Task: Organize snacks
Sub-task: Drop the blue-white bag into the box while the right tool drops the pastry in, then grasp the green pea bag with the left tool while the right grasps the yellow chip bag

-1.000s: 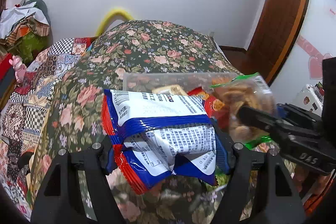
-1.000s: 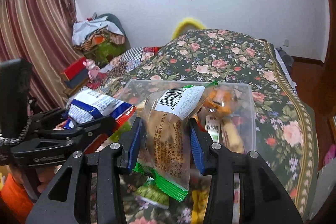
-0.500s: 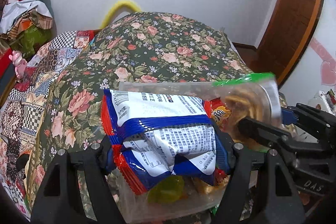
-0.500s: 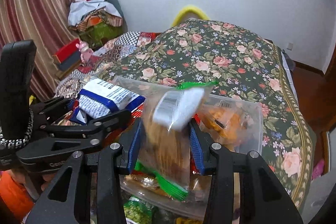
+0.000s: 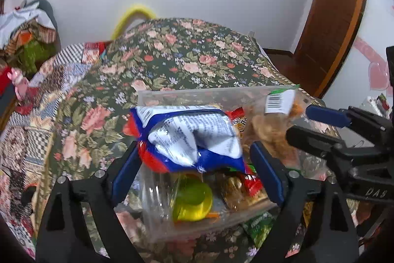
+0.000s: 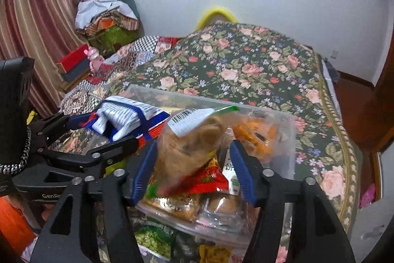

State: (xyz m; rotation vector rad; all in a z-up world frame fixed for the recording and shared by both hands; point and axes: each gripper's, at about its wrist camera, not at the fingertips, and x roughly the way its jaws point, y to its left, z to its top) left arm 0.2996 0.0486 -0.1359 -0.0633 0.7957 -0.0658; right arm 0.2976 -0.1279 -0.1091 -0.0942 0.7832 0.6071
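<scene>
A clear plastic bin [image 5: 172,93] [image 6: 285,139] sits on the floral bedspread with several snack packs inside. My left gripper [image 5: 194,164] is open over the bin; the blue, white and red snack bag [image 5: 189,137] [image 6: 128,117] drops from between its fingers into the bin. My right gripper [image 6: 194,169] [image 5: 303,122] is open too, and the clear green-edged bag of brown biscuits [image 6: 194,139] [image 5: 273,125] falls, blurred, between its fingers onto the packs in the bin.
The bin holds a yellow-green jelly cup [image 5: 192,199], red packs [image 6: 209,179] and an orange pack [image 6: 256,137]. More snack packs, one green [image 6: 152,240], lie on the floral bedspread [image 5: 187,58] in front of the bin. Clutter is piled at the far left [image 6: 106,16].
Both grippers moved forward over the bin and opened. The blue bag and the biscuit bag, both firmly gripped before, have come loose and are dropping into the bin.
</scene>
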